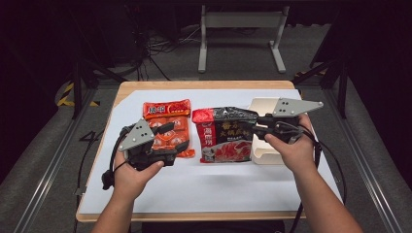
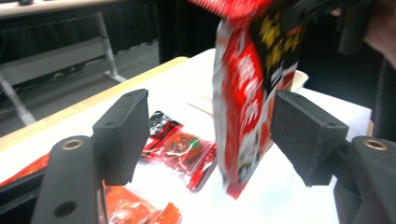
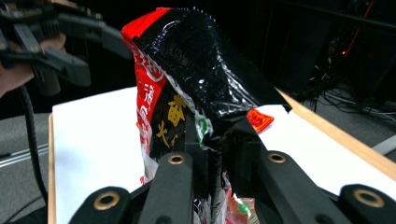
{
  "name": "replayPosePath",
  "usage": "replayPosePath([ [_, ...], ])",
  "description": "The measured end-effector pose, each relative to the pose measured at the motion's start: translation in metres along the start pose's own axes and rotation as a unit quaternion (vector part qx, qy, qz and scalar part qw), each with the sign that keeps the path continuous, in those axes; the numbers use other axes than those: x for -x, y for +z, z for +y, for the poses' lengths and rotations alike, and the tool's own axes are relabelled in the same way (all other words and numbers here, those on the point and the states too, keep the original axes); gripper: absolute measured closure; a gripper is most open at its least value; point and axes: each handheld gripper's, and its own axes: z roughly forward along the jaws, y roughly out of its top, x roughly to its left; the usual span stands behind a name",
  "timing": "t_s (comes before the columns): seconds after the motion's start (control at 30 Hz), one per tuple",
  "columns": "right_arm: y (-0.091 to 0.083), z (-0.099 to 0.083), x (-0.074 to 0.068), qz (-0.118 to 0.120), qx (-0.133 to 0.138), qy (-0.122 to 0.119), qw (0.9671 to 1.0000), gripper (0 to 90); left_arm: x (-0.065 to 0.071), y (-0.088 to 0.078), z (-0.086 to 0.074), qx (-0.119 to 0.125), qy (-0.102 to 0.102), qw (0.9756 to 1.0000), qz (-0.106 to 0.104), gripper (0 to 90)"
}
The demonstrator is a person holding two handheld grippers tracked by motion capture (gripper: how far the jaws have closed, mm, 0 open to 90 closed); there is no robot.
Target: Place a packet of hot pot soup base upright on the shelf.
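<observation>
The right gripper (image 1: 258, 127) is clamped on the edge of the black-and-red bag (image 1: 226, 134). In the right gripper view its two jaws pinch the crinkled foil of the bag (image 3: 187, 88) between them, and the bag stands up in front of the camera. In the high view the bag hangs over the middle of the white mat (image 1: 204, 182), between the orange packet (image 1: 167, 127) and the cream tray (image 1: 265, 145) (the tray is partly hidden behind the right hand (image 1: 291, 148)).

The left gripper (image 1: 167, 141) has its jaws apart, with nothing pressed between them. It sits over the orange packet, at the left side of the mat. In the left gripper view the bag (image 2: 252, 93) appears blurred between the two pads, farther off, and the pads do not touch it. Below lies the orange packet (image 2: 180, 147), flat on the mat (image 2: 280, 200).
</observation>
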Motion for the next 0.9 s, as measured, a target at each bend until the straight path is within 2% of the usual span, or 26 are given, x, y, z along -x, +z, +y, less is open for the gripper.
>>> replayPosePath([
  [0.17, -0.006, 0.009, 0.011, -0.008, 0.011, 0.002, 0.9999, 80.3, -0.008, -0.001, -0.004, -0.015, -0.016, 0.9996, 0.015, 25.2],
  [0.37, -0.012, 0.017, 0.026, -0.03, 0.014, 0.002, 0.9995, 80.3, -0.016, -0.002, -0.007, -0.023, -0.028, 0.999, 0.026, 20.7],
  [0.63, -0.021, 0.025, 0.045, -0.054, 0.017, -0.003, 0.9984, 80.3, -0.024, -0.003, -0.012, -0.033, -0.033, 0.9983, 0.035, 17.1],
  [0.9, -0.029, 0.025, 0.064, -0.076, 0.019, -0.001, 0.9969, 80.2, -0.033, -0.006, -0.016, -0.038, -0.043, 0.9972, 0.046, 16.2],
])
